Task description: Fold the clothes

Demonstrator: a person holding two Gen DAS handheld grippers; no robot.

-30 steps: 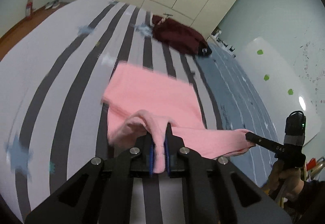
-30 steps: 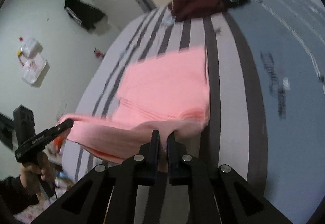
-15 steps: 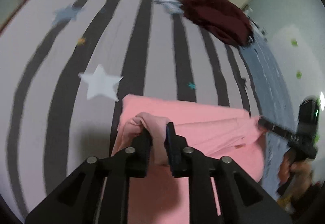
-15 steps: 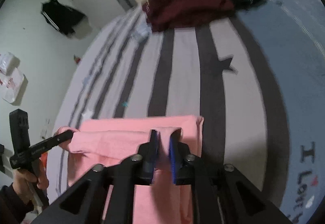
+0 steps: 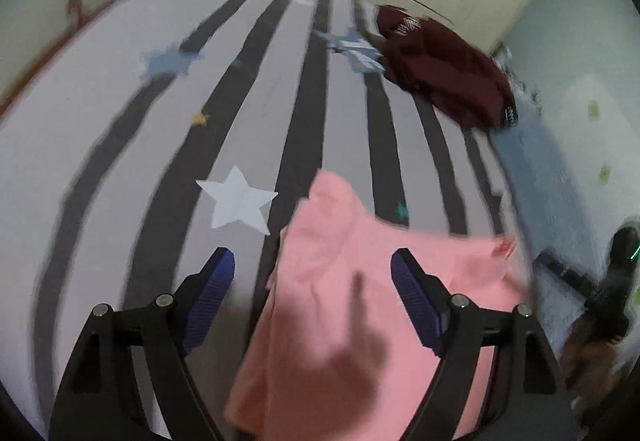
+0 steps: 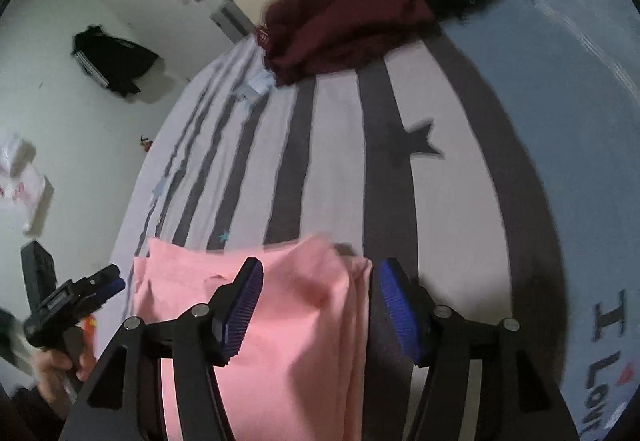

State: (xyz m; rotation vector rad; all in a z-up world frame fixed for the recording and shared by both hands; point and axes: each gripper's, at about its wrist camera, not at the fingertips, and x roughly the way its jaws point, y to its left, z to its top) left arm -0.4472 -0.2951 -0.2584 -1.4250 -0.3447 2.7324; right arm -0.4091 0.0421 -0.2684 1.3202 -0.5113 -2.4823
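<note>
Dark lettering on the blue-grey bedding (image 6: 592,169) at the lower right of the right wrist frame reads "I" above "Lov", the rest cut off by the frame edge. A white mark on the black part of the maroon garment (image 6: 352,21) at the top of that frame is too blurred to read; the pale print on the same garment (image 5: 444,69) in the left wrist frame is likewise unreadable.

The pink garment (image 5: 360,321) lies folded on the striped bed cover (image 5: 120,161), filling the lower centre of the left wrist frame, its long axis running from the bottom edge up toward frame centre, with one corner bunched upward beside a white star (image 5: 238,199). In the right wrist frame the pink garment (image 6: 280,341) sits at lower centre, with the same lengthwise run.

The left gripper (image 5: 312,301) has its jaws spread wide above the cloth, holding nothing. The right gripper (image 6: 320,305) is equally wide apart over the cloth's far edge, also holding nothing.
</note>
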